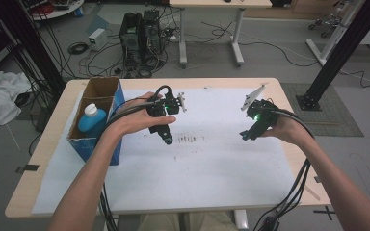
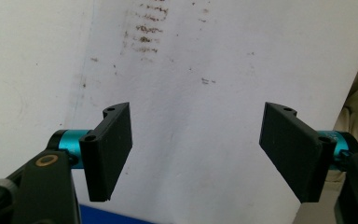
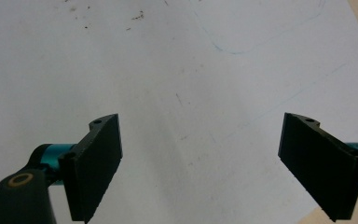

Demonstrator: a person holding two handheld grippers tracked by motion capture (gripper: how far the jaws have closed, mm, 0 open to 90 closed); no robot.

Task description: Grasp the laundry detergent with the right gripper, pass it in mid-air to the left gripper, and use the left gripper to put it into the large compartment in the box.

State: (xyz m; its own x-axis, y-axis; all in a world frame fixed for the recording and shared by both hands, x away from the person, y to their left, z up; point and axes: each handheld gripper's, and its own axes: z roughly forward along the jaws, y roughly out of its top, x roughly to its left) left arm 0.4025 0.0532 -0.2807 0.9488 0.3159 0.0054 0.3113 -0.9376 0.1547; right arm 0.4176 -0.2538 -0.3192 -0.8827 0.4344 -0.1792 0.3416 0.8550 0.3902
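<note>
My left gripper hangs over the middle of the white sheet, held in the person's left hand and pointing down toward the brown stains. In the left gripper view its jaws stand apart with only bare sheet and stains between them. My right gripper hovers over the right part of the sheet, a green light glowing on its body. Its jaws are spread wide over blank paper with nothing in them.
A blue cardboard box stands at the table's left edge with a blue bottle with a white cap inside. Cables trail from both grippers toward the table's front edge. The wooden table edge borders the sheet on the right.
</note>
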